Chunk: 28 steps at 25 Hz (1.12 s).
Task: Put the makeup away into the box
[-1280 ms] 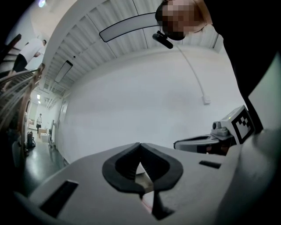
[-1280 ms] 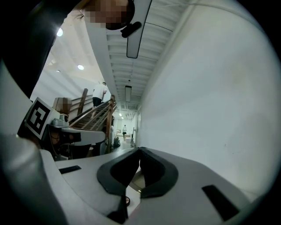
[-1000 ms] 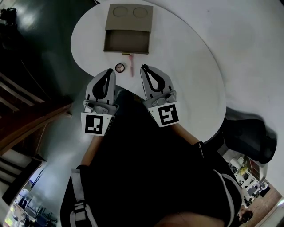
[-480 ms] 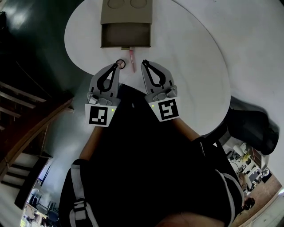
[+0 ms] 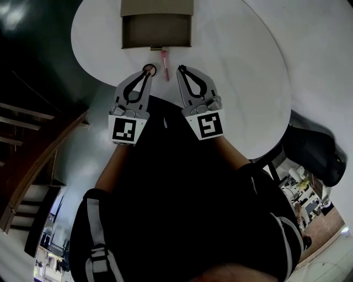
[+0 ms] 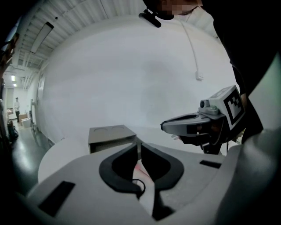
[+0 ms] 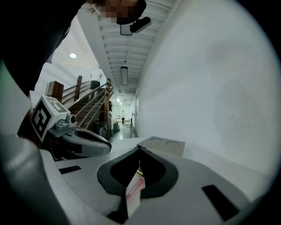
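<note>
— What surrounds the work?

— A round white table [image 5: 237, 66], smooth and matte, stands over a dark glossy floor [image 5: 33, 60]. Wooden stairs [image 5: 33, 143] run along the left. A person [image 5: 182, 209] in dark clothes stands at the near edge.

— What has changed over the last second?

— In the head view the box [image 5: 157, 10] has slid up the picture, and its lid is now cut by the top edge. Both grippers have come forward over the table edge. A second ago the makeup lay clear ahead of their tips. Now the tips are level with it.

— What is the box like?

— It is a flat, grey-brown rectangle with dull sides. The gripper views show two round recesses in its top. Its drawer [image 5: 157, 32] is pulled out towards the person, and the inside is dark.

— And the grippers?

— The left gripper [image 5: 148, 72] has its jaws together and grips nothing. The right gripper [image 5: 179, 68] is likewise closed and empty. Both are pale grey shells with black rubbery pads curving to a point.

— Where is the makeup?

— It lies on the table, outside the box. A slim pink tube [image 5: 164, 58] lies lengthwise between the two tips, with its far end close to the drawer front. A small round compact [image 5: 149, 68] with a dark rim and a pale centre sits right at the left gripper's tip. Whether they touch cannot be told.
</note>
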Each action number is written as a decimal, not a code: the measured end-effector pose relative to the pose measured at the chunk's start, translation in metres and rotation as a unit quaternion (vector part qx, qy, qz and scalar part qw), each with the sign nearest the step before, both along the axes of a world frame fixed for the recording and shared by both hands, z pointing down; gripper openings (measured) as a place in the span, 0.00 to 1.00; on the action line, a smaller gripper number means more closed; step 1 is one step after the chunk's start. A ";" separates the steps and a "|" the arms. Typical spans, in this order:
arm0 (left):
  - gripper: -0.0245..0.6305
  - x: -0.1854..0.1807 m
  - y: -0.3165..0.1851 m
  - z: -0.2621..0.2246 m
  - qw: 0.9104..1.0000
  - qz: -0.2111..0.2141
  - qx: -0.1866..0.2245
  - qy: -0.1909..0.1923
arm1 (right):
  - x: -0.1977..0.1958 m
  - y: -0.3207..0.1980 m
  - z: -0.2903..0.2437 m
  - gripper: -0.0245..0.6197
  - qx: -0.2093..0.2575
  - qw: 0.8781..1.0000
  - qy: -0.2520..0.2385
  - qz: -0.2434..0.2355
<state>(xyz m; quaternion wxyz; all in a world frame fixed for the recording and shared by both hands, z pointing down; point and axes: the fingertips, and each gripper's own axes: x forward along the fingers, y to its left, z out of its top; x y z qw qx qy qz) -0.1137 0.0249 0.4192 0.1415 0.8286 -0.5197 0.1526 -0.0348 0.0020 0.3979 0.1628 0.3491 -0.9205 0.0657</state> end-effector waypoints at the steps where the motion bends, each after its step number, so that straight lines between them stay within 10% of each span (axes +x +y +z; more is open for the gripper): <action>1: 0.08 0.000 -0.001 0.003 1.000 0.002 -0.002 -0.001 | -0.001 -0.002 0.003 0.07 -0.003 1.000 0.001 0.001; 16: 0.39 -0.003 -0.007 0.083 0.995 0.035 -0.082 -0.037 | -0.006 -0.005 0.036 0.07 -0.037 0.999 0.014 0.000; 28: 0.45 -0.004 -0.008 0.124 0.983 0.051 -0.145 -0.099 | -0.011 -0.008 0.045 0.07 -0.049 0.999 0.022 -0.002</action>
